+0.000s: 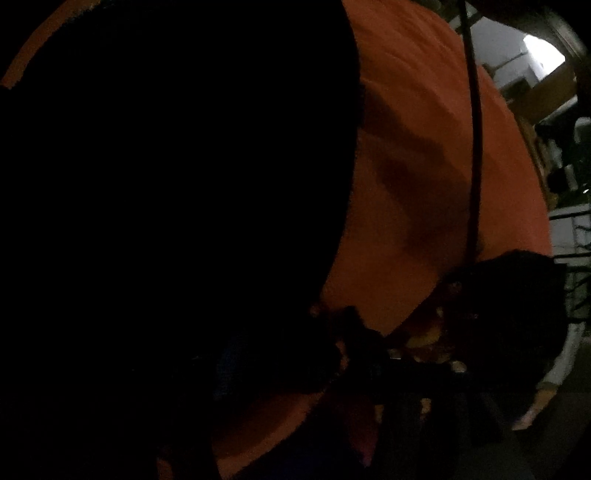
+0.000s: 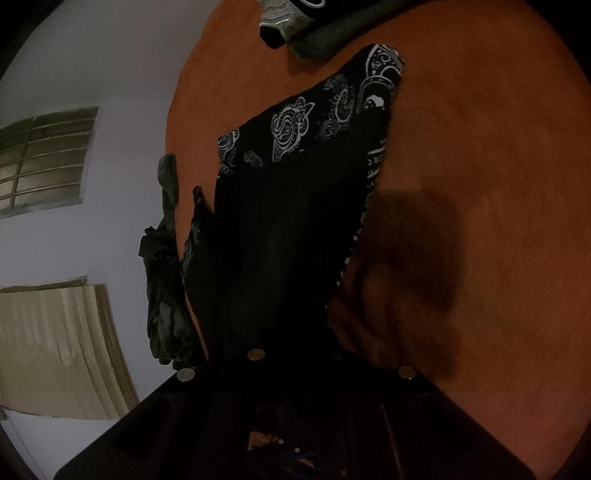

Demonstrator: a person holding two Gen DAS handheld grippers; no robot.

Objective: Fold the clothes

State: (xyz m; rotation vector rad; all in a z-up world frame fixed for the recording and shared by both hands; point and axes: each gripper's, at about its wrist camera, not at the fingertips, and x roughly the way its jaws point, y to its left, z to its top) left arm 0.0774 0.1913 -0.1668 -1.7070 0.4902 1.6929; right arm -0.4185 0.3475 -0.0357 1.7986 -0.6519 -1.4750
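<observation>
A black garment with a white paisley print (image 2: 303, 122) lies stretched over the orange bed cover (image 2: 480, 184) in the right wrist view. Its plain black part runs down into my right gripper (image 2: 288, 332), which is shut on the cloth. In the left wrist view black cloth (image 1: 166, 203) hangs close to the lens and fills the left half. My left gripper's fingers are lost in that darkness. The orange cover (image 1: 406, 129) shows to the right, crossed by a thin black cable (image 1: 474, 147) that leads to a dark bulky shape (image 1: 509, 302).
Grey-green clothes (image 2: 162, 288) hang at the bed's left edge, and more folded clothes (image 2: 295, 22) lie at its far end. A white wall with a barred window (image 2: 44, 158) stands to the left. Dim furniture (image 1: 561, 147) stands beyond the bed's right edge.
</observation>
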